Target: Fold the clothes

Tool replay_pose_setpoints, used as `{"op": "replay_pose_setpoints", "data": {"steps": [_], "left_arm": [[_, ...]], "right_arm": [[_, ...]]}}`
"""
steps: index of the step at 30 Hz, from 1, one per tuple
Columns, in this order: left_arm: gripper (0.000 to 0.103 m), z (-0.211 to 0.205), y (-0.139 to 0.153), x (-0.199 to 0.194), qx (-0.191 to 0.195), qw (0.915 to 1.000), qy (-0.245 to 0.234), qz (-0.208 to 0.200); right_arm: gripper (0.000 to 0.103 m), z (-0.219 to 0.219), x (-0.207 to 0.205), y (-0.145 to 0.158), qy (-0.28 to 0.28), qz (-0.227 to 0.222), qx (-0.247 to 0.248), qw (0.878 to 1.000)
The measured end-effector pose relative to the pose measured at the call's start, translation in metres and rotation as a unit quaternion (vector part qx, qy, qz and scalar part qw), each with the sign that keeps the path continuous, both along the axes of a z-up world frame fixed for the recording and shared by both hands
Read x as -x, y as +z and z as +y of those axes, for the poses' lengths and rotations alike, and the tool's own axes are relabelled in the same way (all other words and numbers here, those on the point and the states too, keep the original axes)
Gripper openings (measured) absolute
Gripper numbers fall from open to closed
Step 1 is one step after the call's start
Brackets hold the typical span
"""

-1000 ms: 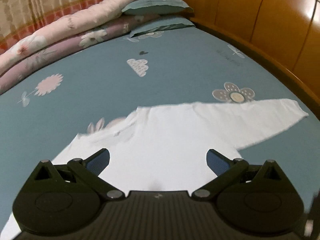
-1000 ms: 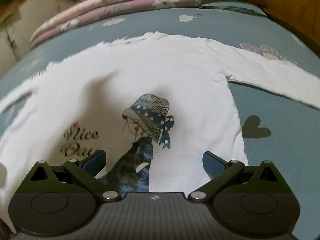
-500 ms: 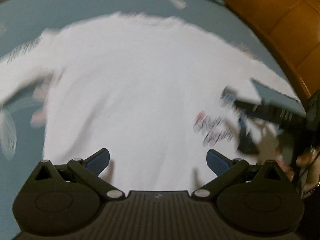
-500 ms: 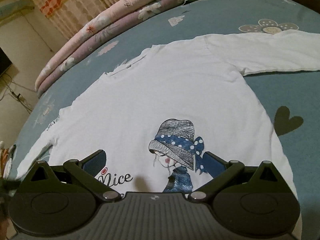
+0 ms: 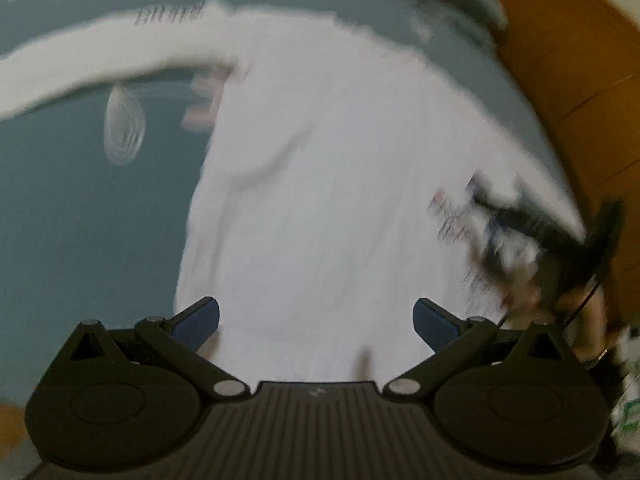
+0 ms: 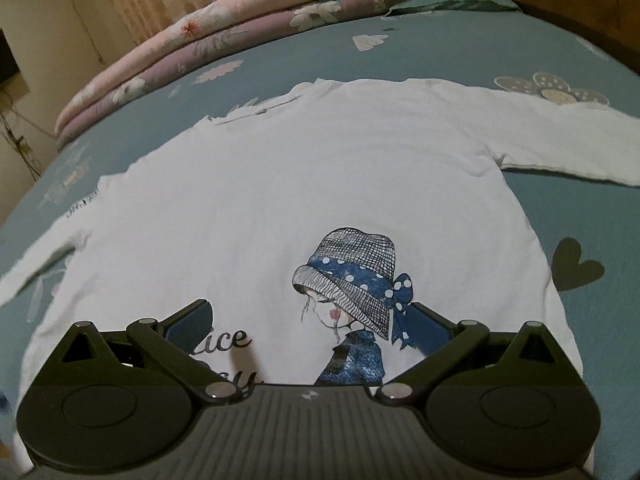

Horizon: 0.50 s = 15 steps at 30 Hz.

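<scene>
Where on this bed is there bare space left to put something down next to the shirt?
Bare blue sheet lies between the white shirt and the folded quilts with pillows at the far edge. Another bare patch sits below the right sleeve, around the heart print. The middle is crowded: the shirt spreads across it, both open tools over it.

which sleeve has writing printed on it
The sleeve reaching left in the right wrist view, with dark lettering near its shoulder; the other sleeve is plain white.
</scene>
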<state>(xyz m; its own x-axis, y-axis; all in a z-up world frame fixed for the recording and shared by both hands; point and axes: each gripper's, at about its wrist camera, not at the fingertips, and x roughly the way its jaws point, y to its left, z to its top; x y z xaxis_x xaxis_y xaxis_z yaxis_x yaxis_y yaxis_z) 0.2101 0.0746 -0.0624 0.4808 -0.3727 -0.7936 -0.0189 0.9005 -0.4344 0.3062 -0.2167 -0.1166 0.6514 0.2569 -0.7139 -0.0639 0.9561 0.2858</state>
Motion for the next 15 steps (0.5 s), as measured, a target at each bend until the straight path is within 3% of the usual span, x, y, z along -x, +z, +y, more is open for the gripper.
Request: {"op": "replay_pose_setpoints", "data": {"steps": [3,9,12,13,14,15], "left_arm": [[0.102,-0.001,0.005,-0.034,0.030,0.9990,0.005,-0.033],[0.102,-0.018,-0.027,-0.097,0.064,0.9972,0.014,-0.035],[0.102,-0.008,-0.049,-0.112,0.071,0.9965,0.038,-0.021],[0.102,-0.002,-0.052,-0.113,0.084,0.9951,0.040,-0.033],[0.102,0.002,-0.050,-0.112,0.084,0.9944,0.047,-0.045],[0.102,0.005,-0.047,-0.112,0.056,0.9953,0.059,-0.052]], "right_arm": [[0.103,0.007,0.001,-0.001,0.005,-0.004,0.027,1.000],[0.103,0.014,-0.003,-0.003,0.010,-0.009,0.050,0.999],[0.103,0.017,-0.004,-0.004,0.013,-0.011,0.060,0.998],[0.103,0.018,-0.004,-0.004,0.014,-0.011,0.064,0.998],[0.103,0.019,-0.005,-0.004,0.016,-0.012,0.068,0.997],[0.103,0.020,-0.005,-0.004,0.017,-0.012,0.072,0.997]]}}
